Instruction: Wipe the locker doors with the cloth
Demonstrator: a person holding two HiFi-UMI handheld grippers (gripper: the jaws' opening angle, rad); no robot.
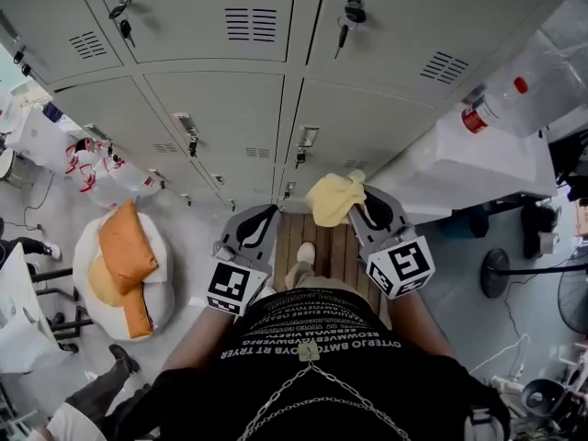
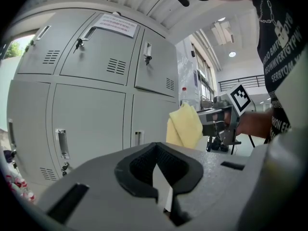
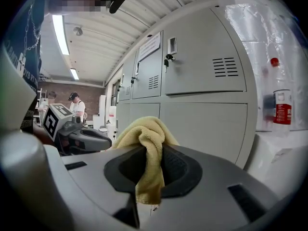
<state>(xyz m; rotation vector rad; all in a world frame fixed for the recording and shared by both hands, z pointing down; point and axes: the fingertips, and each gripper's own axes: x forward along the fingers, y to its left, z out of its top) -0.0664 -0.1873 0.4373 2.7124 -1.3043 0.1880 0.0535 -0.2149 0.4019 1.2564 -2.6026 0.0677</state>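
Grey locker doors (image 1: 220,108) fill the wall in front of me, several with keys in their locks. My right gripper (image 1: 364,197) is shut on a yellow cloth (image 1: 334,198), which bunches above the jaws just short of the lower doors. In the right gripper view the cloth (image 3: 148,158) hangs pinched between the black pads, with the lockers (image 3: 207,95) close behind. My left gripper (image 1: 265,213) is held level beside it, shut with nothing in it. From the left gripper view I see its pads meeting (image 2: 161,174), the cloth (image 2: 185,126) to the right, and the locker doors (image 2: 91,109) ahead.
I stand on a wooden slatted platform (image 1: 331,246). A white beanbag with orange cushions (image 1: 124,269) lies on the floor at left. At right stands a plastic-covered white unit (image 1: 459,159) with a red-capped bottle (image 1: 478,118). A fan (image 1: 501,274) stands further right.
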